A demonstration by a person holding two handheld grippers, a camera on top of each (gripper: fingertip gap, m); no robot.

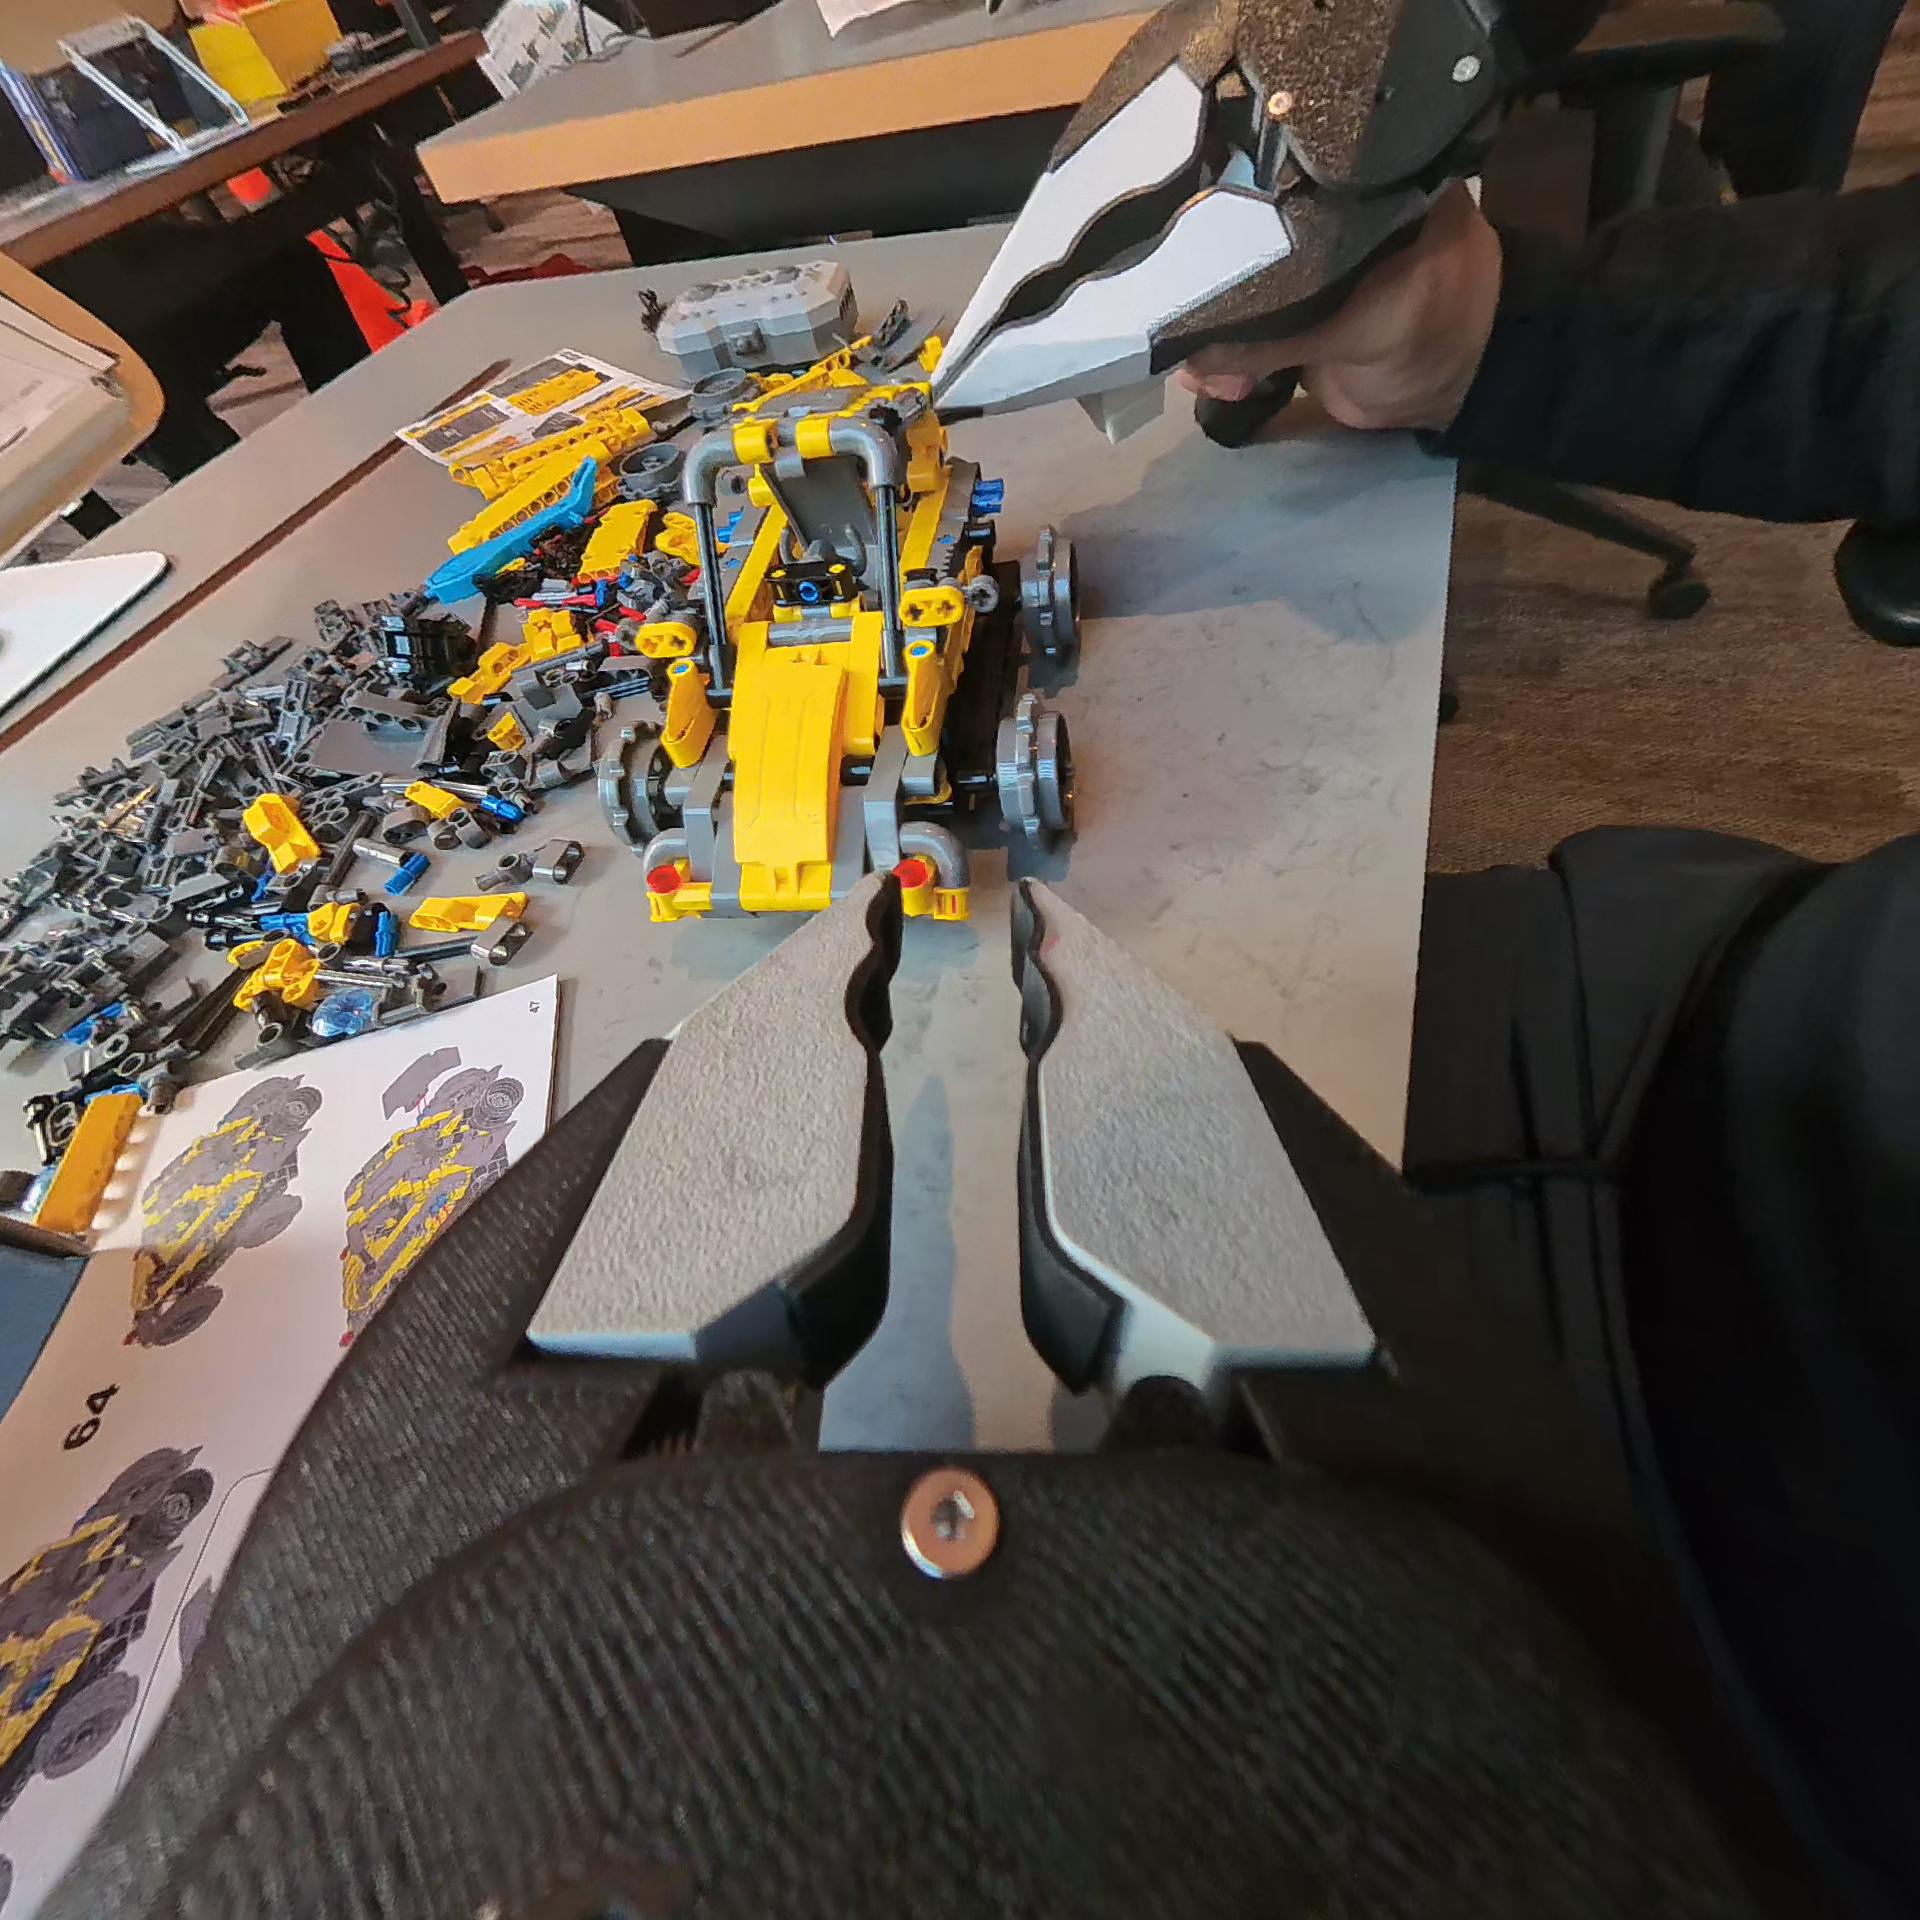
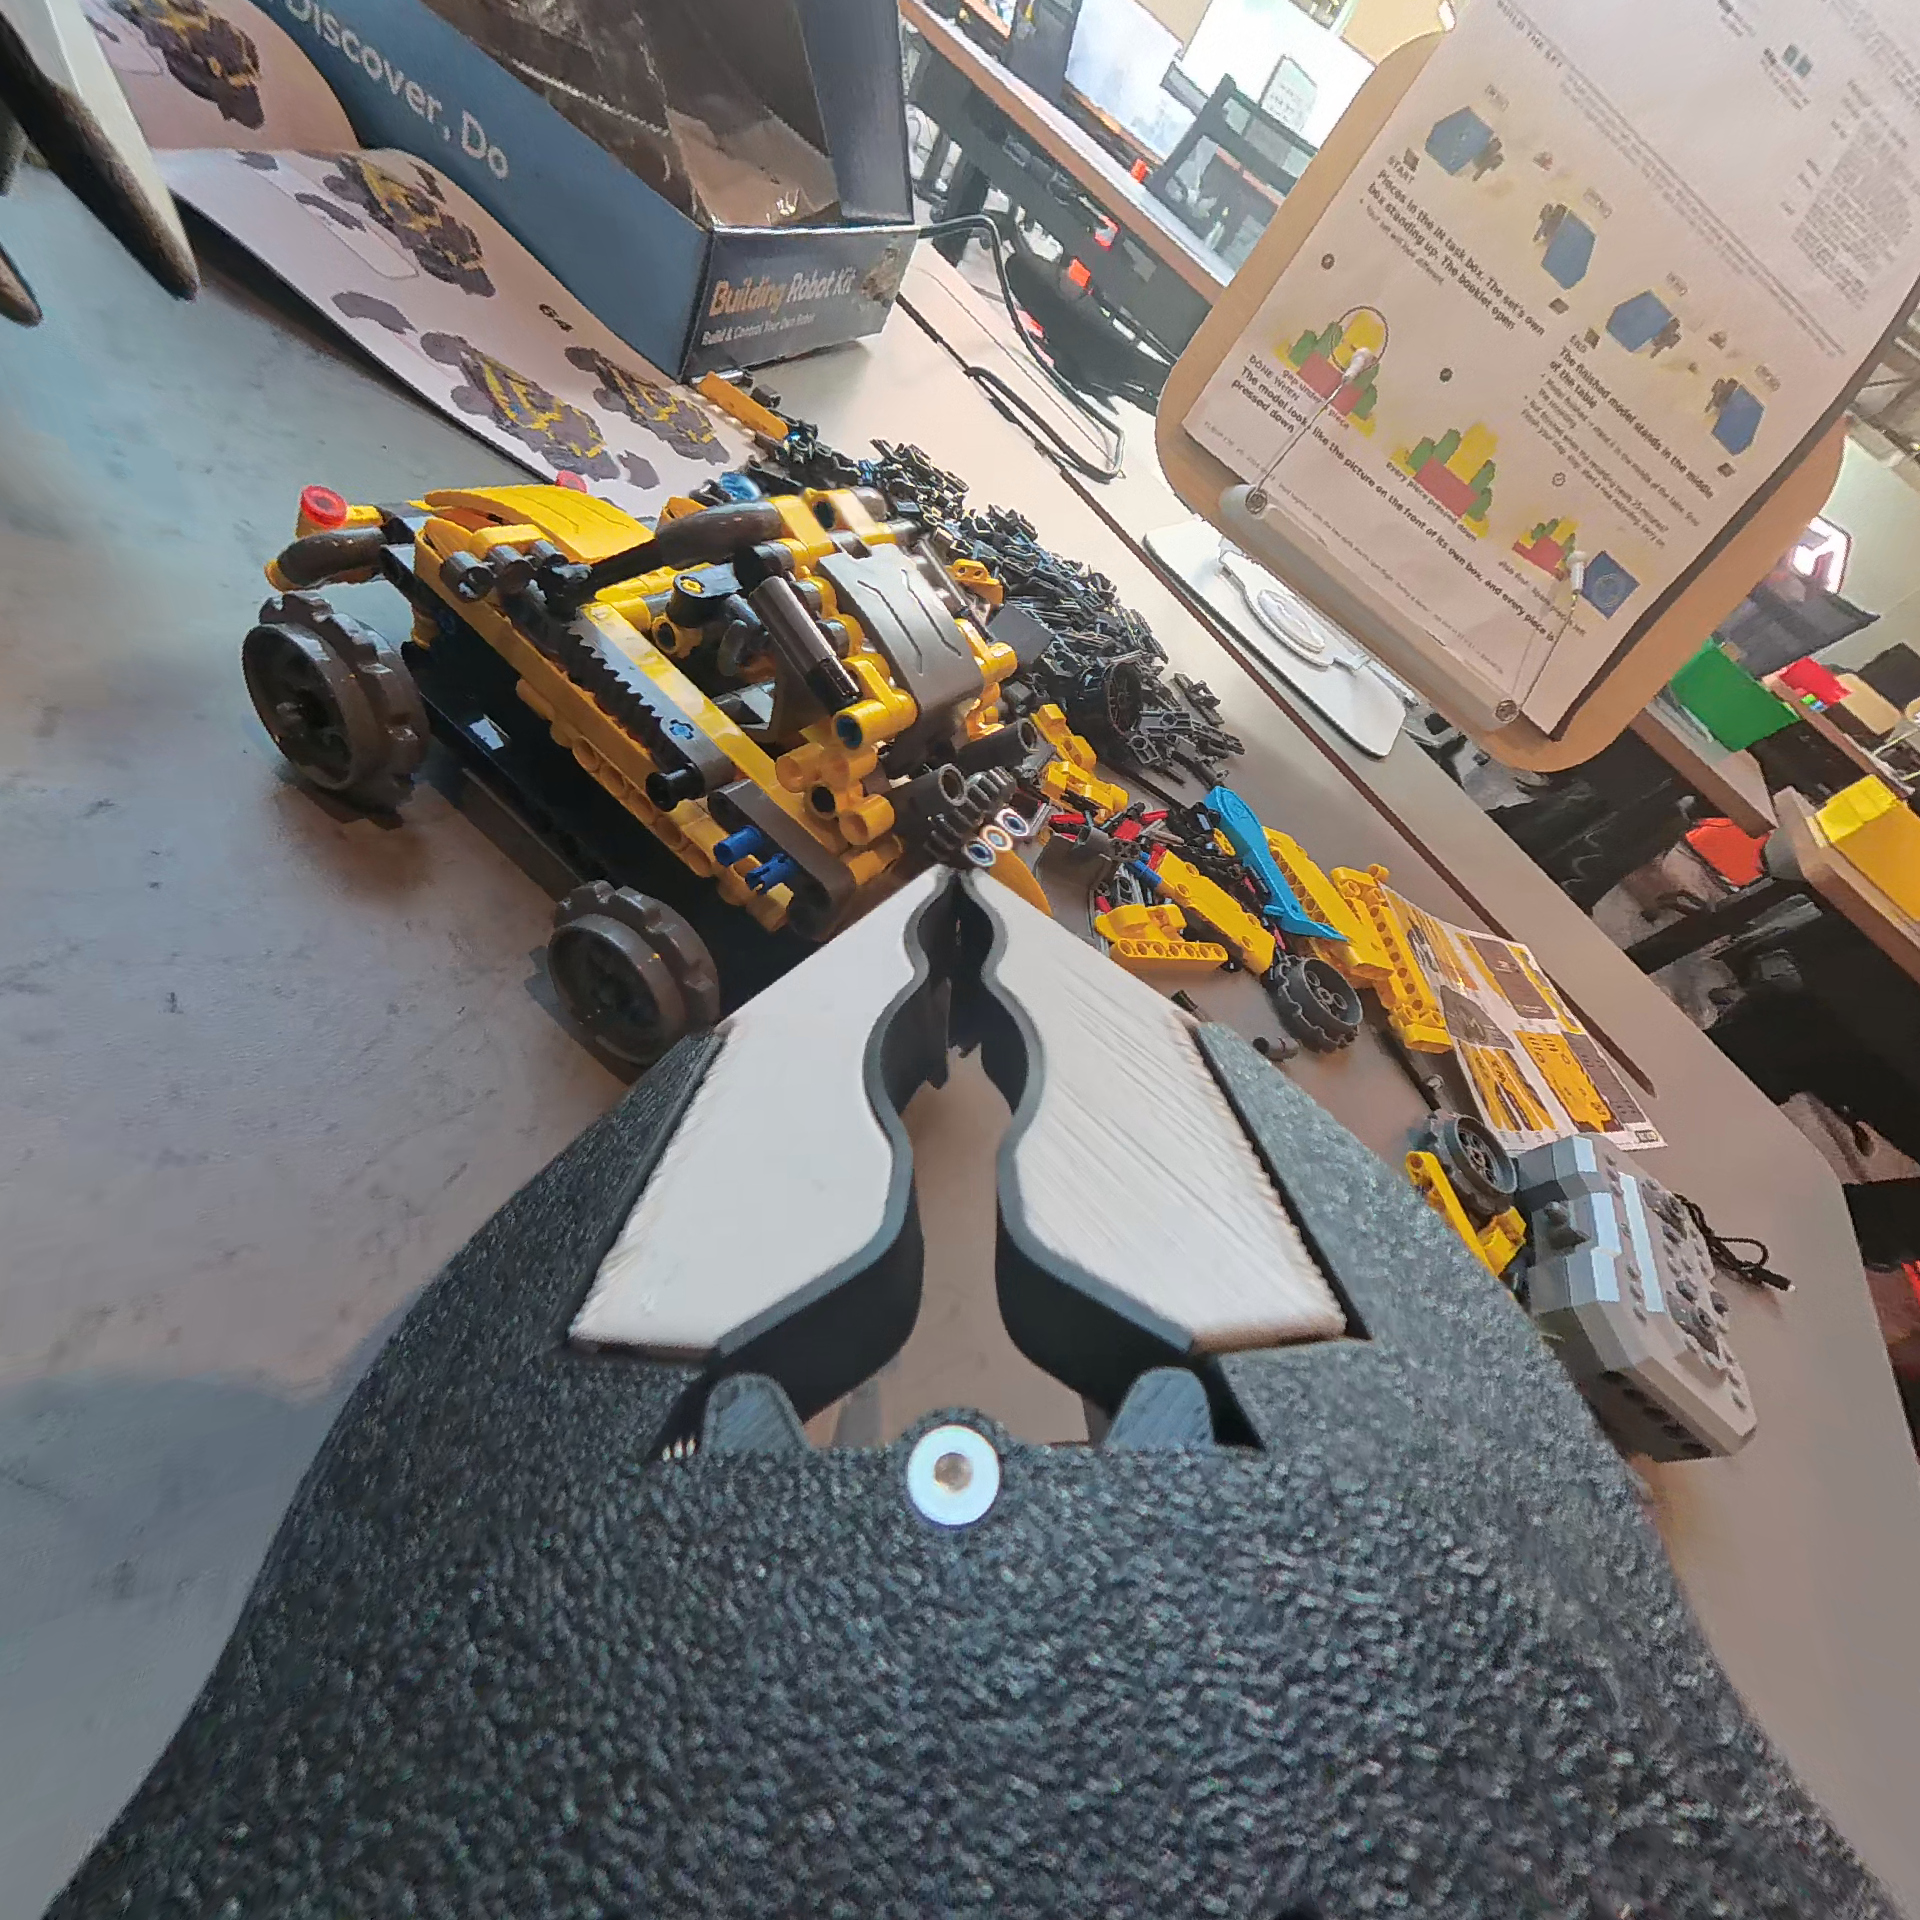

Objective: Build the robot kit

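Loose grey, black and yellow plastic building pieces (image 1: 260, 790) are lying left of the yellow-and-grey brick-built car (image 1: 800, 727). The left gripper (image 1: 956, 888) is hovering spread and empty at the car's bumper. The right gripper (image 2: 961, 878), tips pressed together, is pointing at its rear.

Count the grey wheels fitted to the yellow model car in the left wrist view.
3. On the yellow car, a front wheel and rear wheel sit on the side toward the table edge; a third wheel sits beside the loose pieces. A fourth may be hidden.
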